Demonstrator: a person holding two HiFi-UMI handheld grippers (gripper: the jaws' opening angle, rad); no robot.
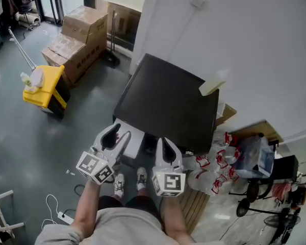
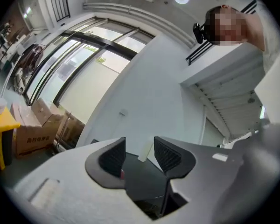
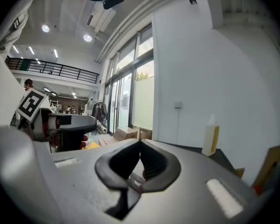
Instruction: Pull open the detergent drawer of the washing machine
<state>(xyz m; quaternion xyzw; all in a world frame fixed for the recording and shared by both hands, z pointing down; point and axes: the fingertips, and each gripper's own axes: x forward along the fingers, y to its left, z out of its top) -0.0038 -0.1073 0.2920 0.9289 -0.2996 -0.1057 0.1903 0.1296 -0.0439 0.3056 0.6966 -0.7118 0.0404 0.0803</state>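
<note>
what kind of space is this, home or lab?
Probably a lab or workshop hall, not a home: stacked cardboard boxes by glass doors, a yellow cleaning cart on hard grey floor, a railed mezzanine.

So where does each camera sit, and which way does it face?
Head view: on the person's head, facing steeply down at the black-topped washing machine; both forearms, left gripper and right gripper show.
Left gripper view: on the left gripper, facing level across the machine to the white wall; its jaws show, apart and empty.
Right gripper view: on the right gripper, facing the same wall; its jaws show, together, plus the left gripper's marker cube.
Shared: all three show the yellowish bottle on the machine.
</note>
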